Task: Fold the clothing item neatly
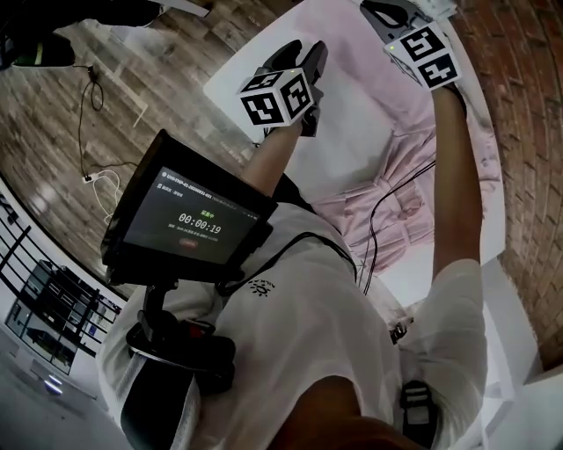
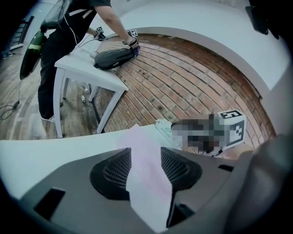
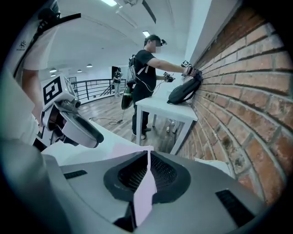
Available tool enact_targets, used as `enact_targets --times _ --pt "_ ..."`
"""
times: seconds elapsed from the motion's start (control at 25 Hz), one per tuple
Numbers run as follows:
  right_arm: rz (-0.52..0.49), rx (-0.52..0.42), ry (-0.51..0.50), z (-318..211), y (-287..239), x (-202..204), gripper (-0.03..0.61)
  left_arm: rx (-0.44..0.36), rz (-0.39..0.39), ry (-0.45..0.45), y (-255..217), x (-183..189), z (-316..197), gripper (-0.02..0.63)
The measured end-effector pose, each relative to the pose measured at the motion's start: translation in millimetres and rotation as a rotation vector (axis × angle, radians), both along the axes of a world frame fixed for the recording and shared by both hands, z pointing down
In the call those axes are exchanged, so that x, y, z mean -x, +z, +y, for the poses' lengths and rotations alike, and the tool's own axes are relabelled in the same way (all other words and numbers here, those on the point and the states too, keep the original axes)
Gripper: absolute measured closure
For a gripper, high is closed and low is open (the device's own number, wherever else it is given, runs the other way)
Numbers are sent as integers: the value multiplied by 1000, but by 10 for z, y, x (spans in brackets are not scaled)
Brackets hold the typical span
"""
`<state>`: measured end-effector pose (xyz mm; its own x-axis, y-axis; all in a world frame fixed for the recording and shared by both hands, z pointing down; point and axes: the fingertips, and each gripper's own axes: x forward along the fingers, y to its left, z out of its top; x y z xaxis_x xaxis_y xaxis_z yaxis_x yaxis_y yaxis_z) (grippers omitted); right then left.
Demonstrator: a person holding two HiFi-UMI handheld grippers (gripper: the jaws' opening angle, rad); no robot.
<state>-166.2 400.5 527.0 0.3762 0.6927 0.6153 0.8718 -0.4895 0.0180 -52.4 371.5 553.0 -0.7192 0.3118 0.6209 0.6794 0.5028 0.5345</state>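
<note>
A pale pink garment [image 1: 387, 176] lies spread on the white table [image 1: 237, 83]. My left gripper [image 1: 299, 53] is over its left edge. In the left gripper view a wide fold of the pink cloth [image 2: 149, 183] lies loosely between the left gripper [image 2: 145, 153] jaws, which stand apart. My right gripper [image 1: 387, 13] is at the garment's far side. Its jaws [image 3: 148, 157] are shut on a thin edge of pink cloth [image 3: 144, 192]. The left gripper [image 3: 68, 121] shows in the right gripper view, and the right gripper's marker cube [image 2: 233, 128] in the left one.
A brick wall [image 3: 247, 91] runs close along the table's right side. Another person works at a second white table [image 2: 82, 68] with a grey backpack [image 2: 114, 58] on it. A screen [image 1: 189, 215] hangs at my chest. Wood floor [image 1: 149, 79] lies left of the table.
</note>
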Motion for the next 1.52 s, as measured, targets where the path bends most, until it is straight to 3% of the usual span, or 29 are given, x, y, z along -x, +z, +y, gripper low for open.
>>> enact_targets --times 0.12,0.24,0.52,0.72,1.0,1.12,1.24,1.36,1.52 --pt "10 -37 -48 168 285 -67 571 -34 11 -34 189 51 108 432" --pt "27 -71 -87 391 532 -138 524 -80 18 -87 388 41 275 433" --pt "75 -108 -102 513 632 -199 515 -182 -21 -193 409 -96 331 433" --pt "93 -130 -138 573 689 -201 514 -189 -35 -195 368 -78 389 433" --pt "125 -195 -245 691 780 -329 495 -299 -76 -209 410 -32 432 442" --pt "112 -228 -274 706 849 -378 495 -340 -79 -208 452 -25 474 500" --pt "136 -250 -299 755 910 -459 507 -368 -80 -197 537 -40 552 510" --pt "133 -248 -319 748 924 -461 542 -382 -81 -188 569 -54 563 581" --pt "132 -220 -323 731 798 -467 546 -383 -109 -164 512 -54 571 586"
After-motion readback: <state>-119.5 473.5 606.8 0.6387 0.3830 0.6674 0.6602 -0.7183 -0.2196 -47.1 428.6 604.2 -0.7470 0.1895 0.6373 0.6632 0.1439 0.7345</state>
